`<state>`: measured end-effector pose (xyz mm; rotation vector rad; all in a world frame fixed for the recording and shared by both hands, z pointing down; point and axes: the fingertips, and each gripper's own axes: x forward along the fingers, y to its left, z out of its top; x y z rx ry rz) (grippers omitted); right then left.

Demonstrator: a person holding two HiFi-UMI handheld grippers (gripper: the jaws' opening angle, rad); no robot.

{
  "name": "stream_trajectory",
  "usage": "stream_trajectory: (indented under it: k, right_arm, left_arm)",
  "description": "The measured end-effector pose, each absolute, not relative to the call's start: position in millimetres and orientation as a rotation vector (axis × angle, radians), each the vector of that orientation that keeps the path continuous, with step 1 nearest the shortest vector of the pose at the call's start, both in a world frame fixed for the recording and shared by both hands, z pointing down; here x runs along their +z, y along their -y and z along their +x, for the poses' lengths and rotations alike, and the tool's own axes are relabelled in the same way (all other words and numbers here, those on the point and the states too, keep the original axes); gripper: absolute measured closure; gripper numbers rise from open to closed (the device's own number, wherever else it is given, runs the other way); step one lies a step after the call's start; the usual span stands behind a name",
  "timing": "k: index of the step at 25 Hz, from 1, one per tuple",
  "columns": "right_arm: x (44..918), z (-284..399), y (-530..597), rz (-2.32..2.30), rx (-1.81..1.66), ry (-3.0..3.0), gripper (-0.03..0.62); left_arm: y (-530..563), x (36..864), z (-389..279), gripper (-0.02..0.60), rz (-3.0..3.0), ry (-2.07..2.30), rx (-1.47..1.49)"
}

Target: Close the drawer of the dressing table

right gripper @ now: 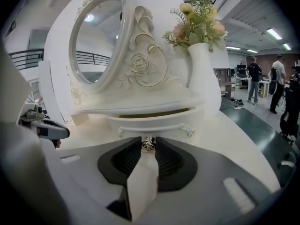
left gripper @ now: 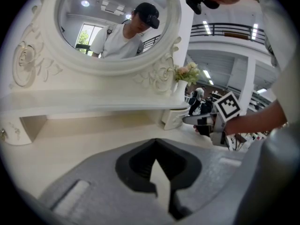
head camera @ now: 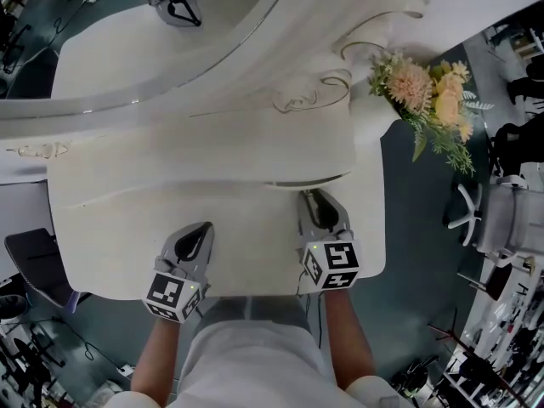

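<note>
Drawer, set under the mirror shelf at the back of the bench, stands slightly out with a gap above its front, so the push home appears still to come. Right hand-held gripper is clamped on the drawer's knob. Left hand-held gripper, jaws together and empty, waits well apart.

Right gripper view: jaws of my right gripper are masking both sides of the drawer knob. Head view: the gripper is covering that knob, and the shelf above the drawer is hiding its inside.
</note>
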<state>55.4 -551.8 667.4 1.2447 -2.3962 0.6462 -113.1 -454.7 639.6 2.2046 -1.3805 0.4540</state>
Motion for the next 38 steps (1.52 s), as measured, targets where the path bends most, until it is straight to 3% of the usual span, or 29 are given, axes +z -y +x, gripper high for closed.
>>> stream_trajectory:
  k: [38]
  right_arm:
    - [663, 53, 552, 1.291, 0.647, 2.399, 0.503]
  left_arm:
    - [439, 627, -106, 0.583, 2.224, 1.381, 0.458]
